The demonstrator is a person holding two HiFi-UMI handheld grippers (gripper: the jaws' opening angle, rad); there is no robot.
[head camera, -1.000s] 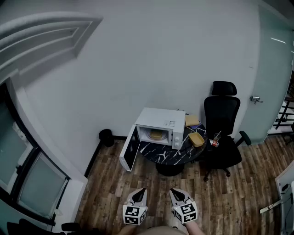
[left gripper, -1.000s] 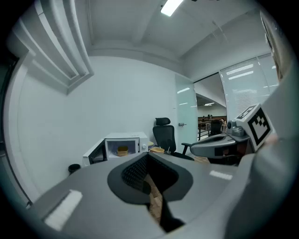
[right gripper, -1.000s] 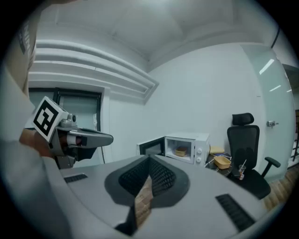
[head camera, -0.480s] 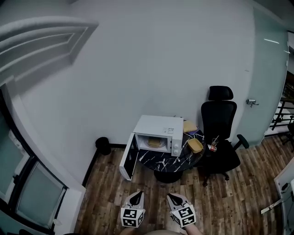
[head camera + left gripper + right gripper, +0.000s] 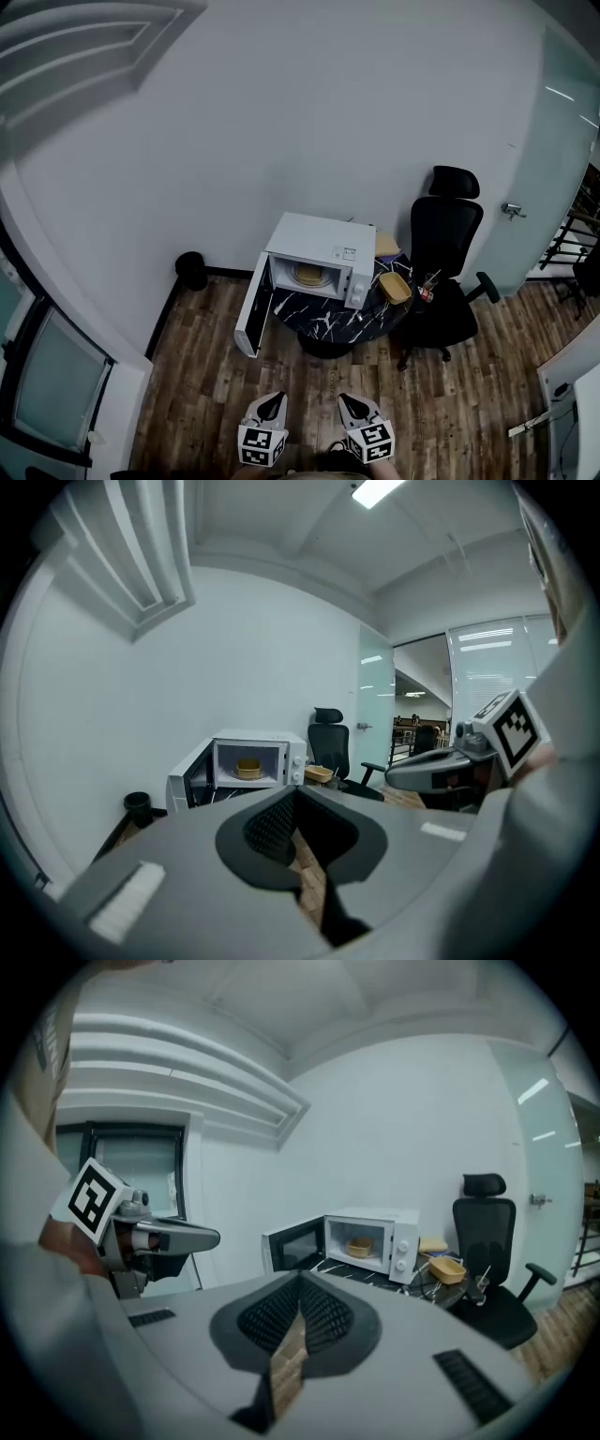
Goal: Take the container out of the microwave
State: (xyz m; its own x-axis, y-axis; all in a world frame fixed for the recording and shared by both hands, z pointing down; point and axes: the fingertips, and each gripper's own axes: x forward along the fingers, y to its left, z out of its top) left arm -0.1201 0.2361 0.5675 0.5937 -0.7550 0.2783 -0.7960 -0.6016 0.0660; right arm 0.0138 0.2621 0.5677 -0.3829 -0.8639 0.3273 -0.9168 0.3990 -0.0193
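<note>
Wood-plank floor [image 5: 211, 375] fills the lower frame, and a dark marbled counter [image 5: 330, 319] stands against the white wall [image 5: 281, 141] at centre. On it the microwave [image 5: 323, 246] has its door [image 5: 251, 314] swung open, the tan container [image 5: 312, 275] inside. Left gripper [image 5: 271, 406] and right gripper [image 5: 354, 406], both clenched and empty, hang at bottom centre, well apart from it. Best, by my judgement, to approach square to the opening, clear of the door, parting the jaws before reaching in.
</note>
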